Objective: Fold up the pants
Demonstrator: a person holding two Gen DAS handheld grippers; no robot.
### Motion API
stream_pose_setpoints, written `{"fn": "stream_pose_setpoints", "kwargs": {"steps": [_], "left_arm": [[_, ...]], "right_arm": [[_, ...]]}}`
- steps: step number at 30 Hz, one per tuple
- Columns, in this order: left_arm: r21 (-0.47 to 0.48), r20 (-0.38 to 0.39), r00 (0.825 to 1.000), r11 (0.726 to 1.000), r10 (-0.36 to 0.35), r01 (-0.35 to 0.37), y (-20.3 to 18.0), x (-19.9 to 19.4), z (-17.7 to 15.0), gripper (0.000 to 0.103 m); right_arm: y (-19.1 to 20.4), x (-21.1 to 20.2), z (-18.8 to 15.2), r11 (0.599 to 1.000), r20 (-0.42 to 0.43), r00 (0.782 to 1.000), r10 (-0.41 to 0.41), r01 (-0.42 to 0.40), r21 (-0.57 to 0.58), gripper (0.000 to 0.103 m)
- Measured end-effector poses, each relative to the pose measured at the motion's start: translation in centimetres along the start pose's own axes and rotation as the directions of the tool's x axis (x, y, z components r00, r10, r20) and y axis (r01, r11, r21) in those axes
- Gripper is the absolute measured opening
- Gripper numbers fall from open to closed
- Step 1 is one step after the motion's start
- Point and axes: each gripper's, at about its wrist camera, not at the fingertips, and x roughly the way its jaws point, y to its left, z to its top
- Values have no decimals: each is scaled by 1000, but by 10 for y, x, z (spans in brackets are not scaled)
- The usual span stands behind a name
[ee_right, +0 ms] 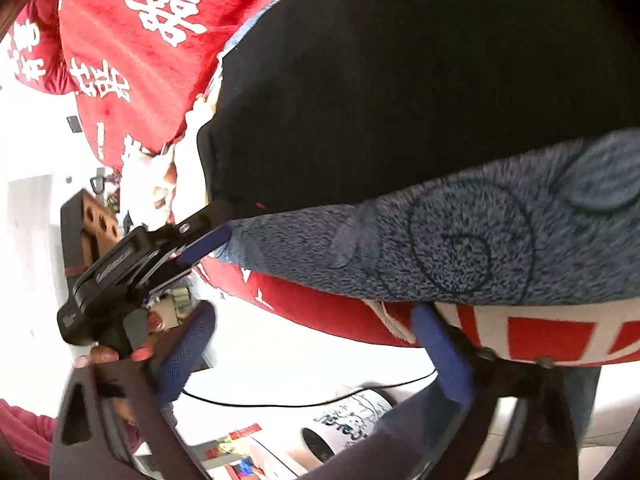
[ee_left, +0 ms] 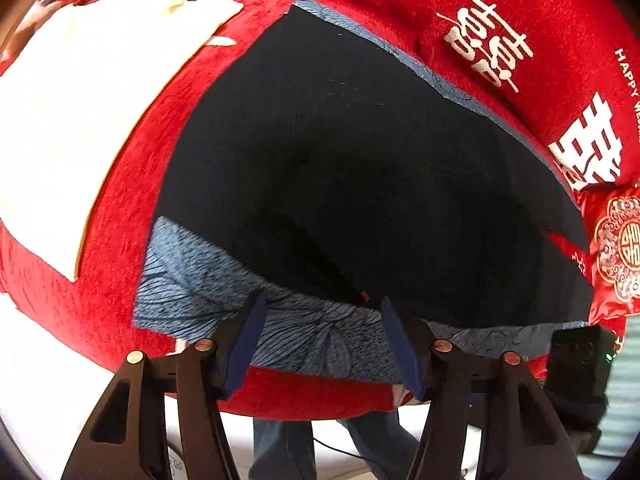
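Pants (ee_left: 360, 168) lie flat on the red blanket (ee_left: 120, 208), blue-grey hem nearest both claws: left claw (ee_left: 324, 344) spread astride it, right claw (ee_right: 316, 344) spread, apparently just short, for lifting.

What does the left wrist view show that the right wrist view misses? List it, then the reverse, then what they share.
Left wrist only: a white cloth on the red blanket and an embroidered red cushion.
Right wrist only: the left gripper at the corner of the blue patterned mat, plus a white printed cylinder and a black cable lower down.
Both: dark pants lying on that mat, over the red blanket.
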Motion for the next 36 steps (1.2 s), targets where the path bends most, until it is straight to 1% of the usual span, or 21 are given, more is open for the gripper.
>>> {"fn": "stream_pose_setpoints", "kwargs": {"steps": [3,8,10,11,12,14,15,17,18,20,22,23,24,26,28,29,30,31,32,34,36], "left_arm": [[-2,-10,1000,1000,-11,11,7,-3,-5,63],[-26,-31,998,999,-47,46,19,-11,-10,63],[-56,-41,997,996,-68,66,25,-10,-13,63],[-69,-48,996,995,-76,73,27,-10,-15,63],[-84,-56,994,993,-91,86,28,-8,-17,63],[-129,-67,986,981,-152,143,29,-6,-20,63],[-169,-75,975,966,-210,195,28,-2,-21,63],[-237,-75,954,935,-290,265,26,4,-20,63],[-283,-60,942,910,-331,302,24,9,-17,63],[-336,-23,927,876,-375,346,24,14,-9,63],[-375,29,924,853,-380,363,25,18,0,63],[-380,33,926,852,-376,359,26,19,2,61],[-380,35,929,855,-368,353,26,22,4,49],[-339,20,934,877,-356,341,25,22,2,46],[-297,-5,948,906,-318,302,21,22,2,46],[-286,-11,953,914,-303,287,19,24,3,46],[-280,-17,956,919,-294,278,22,23,0,47],[-276,-25,959,924,-282,264,22,23,-2,47],[-268,-33,962,930,-270,252,22,24,-3,47],[-241,-42,967,942,-251,234,25,23,-7,47],[-204,-58,973,957,-224,208,23,21,-8,47]], "right_arm": [[-12,7,-2,999,17,1000,16,-16,33,71],[-27,14,0,988,66,994,89,-96,123,70],[-28,17,6,978,94,988,123,-137,159,62],[-27,19,11,966,107,980,168,-185,181,38],[-24,19,16,958,106,975,194,-211,192,11],[-8,17,22,959,108,969,223,-238,154,10],[-2,12,25,961,106,967,230,-243,132,10],[16,0,27,960,98,961,259,-267,87,10],[24,-7,28,956,97,956,277,-284,69,10],[31,-18,28,959,88,956,278,-282,29,10],[38,-23,27,961,68,959,276,-277,5,10],[36,-24,28,961,57,959,277,-278,1,11],[34,-25,28,961,46,960,276,-277,-2,14],[20,-30,21,966,31,966,257,-257,-2,14],[5,-33,16,976,36,976,216,-217,31,16],[-6,-33,15,977,36,978,203,-205,59,20],[-15,-33,10,978,38,981,191,-193,77,33],[-23,-30,6,982,30,987,161,-163,91,42],[-28,-31,0,984,23,989,149,-150,98,57],[-30,-21,-2,980,25,987,156,-158,122,59],[-29,-10,-1,967,45,978,203,-207,146,59]]}}
